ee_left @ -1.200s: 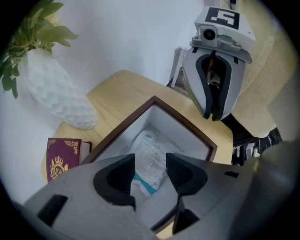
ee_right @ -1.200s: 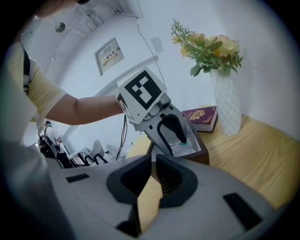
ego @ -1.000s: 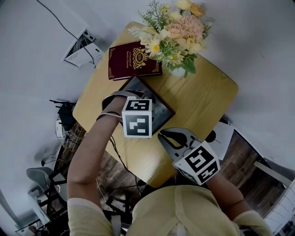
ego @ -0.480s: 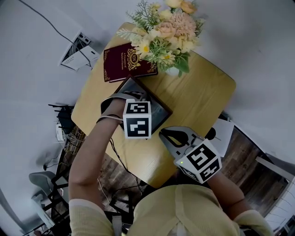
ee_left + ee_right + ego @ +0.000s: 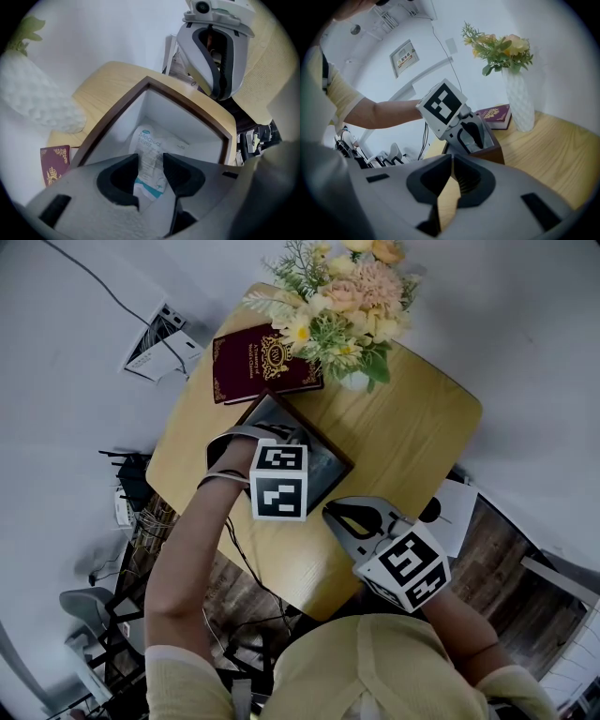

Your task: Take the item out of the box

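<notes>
Well down inside the box (image 5: pixel 187 105), the left hand-held gripper (image 5: pixel 151 161) has its jaws closed on a white packet (image 5: pixel 149 150) with teal print. One dark pad (image 5: pixel 124 176) touches the packet on each side, and the packet's lower end shows in the gap between them. The rest of the packet leans up against the white inner wall of the box. The box has a dark brown rim and stands on the wooden worktop (image 5: pixel 412 437), a little in from the edge under the person's left forearm (image 5: pixel 187 540).

From the head view, the left marker cube (image 5: pixel 278 482) covers the near side of the box. The right hand-held gripper (image 5: pixel 339 517) is over the worktop edge nearest the person's right side, close to the near corner and apart from the box. It points toward the box. Its own view shows the jaws drawn together, with only a thin slit between them and nothing in it.

Beyond the box, a maroon book (image 5: pixel 265 365) with gold print lies flat toward the far corner of the worktop. A white textured vase (image 5: pixel 519 101) stands just beside the book and holds a bunch of yellow and pink flowers (image 5: pixel 342 292). The book and the vase are both clear of the box.
</notes>
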Available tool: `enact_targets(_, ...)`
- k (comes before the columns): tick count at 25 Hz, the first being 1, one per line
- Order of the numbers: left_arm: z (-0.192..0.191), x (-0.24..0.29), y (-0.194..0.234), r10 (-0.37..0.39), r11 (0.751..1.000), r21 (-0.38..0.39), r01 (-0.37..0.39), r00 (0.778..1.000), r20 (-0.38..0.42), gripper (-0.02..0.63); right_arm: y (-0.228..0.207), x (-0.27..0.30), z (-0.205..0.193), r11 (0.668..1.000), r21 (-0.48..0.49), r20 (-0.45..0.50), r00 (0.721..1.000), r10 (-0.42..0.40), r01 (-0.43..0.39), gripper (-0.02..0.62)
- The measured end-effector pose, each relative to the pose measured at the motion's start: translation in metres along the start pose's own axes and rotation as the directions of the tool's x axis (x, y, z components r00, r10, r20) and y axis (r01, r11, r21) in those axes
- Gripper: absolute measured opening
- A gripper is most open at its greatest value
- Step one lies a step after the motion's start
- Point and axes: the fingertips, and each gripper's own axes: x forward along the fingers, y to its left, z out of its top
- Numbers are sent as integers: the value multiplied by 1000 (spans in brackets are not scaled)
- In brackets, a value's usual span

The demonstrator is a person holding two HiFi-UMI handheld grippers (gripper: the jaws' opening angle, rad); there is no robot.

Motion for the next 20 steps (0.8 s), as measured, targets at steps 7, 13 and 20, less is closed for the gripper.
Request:
enact_targets(7, 3, -4, 4, 47, 999, 17, -47, 999, 16, 135, 4, 0, -1, 1000, -1, 1, 1000, -6, 6, 34)
enact_targets(13, 7, -15, 6, 87, 996, 24, -88, 995, 38, 103, 9, -1, -1, 1000, -8, -1, 1000, -14, 14, 34)
enact_targets(20, 4, -37, 6, 113, 994, 7, -114, 992, 46, 97, 15, -1, 0, 1000, -21, -1, 1000, -16, 16, 34)
